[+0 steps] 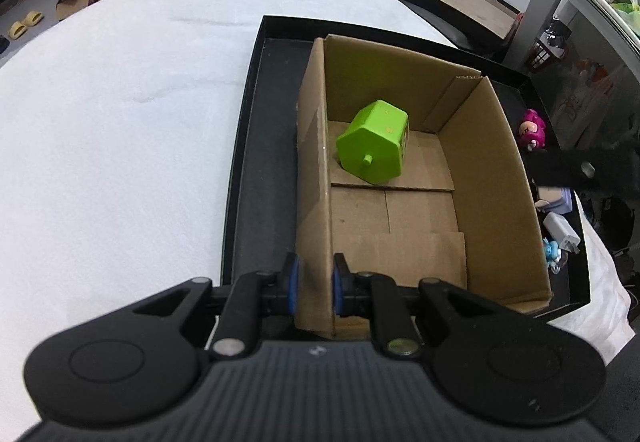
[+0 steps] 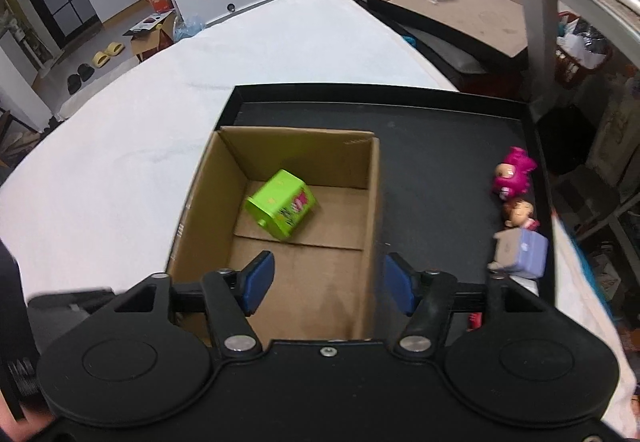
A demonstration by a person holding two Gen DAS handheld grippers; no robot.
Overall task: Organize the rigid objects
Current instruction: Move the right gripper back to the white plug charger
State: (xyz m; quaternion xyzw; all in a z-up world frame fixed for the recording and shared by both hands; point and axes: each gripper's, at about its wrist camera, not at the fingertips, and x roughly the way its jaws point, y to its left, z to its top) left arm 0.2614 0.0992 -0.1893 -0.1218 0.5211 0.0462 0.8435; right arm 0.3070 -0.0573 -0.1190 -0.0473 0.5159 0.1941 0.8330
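An open cardboard box [image 1: 488, 182] stands inside a shallow black tray [image 1: 264, 162] on a white-covered table. A lime-green house-shaped toy [image 1: 374, 142] lies on its side on the box floor, toward the far end. My left gripper [image 1: 316, 280] is shut on the box's near left wall, one blue pad on each side of it. In the right wrist view my right gripper [image 2: 330, 282] is open and straddles the right wall of the cardboard box [image 2: 304, 158]; that wall runs close by the right pad and the left pad hangs inside the box. The green toy [image 2: 282, 204] lies beyond it.
On the bare tray [image 2: 440, 170] to the right of the box lie a magenta figure [image 2: 514, 178], a small doll figure [image 2: 520, 214] and a lilac block toy [image 2: 522, 252]. A white plug [image 1: 560, 234] and a blue figurine [image 1: 551, 251] lie there too. White tablecloth [image 1: 120, 142] spreads to the left.
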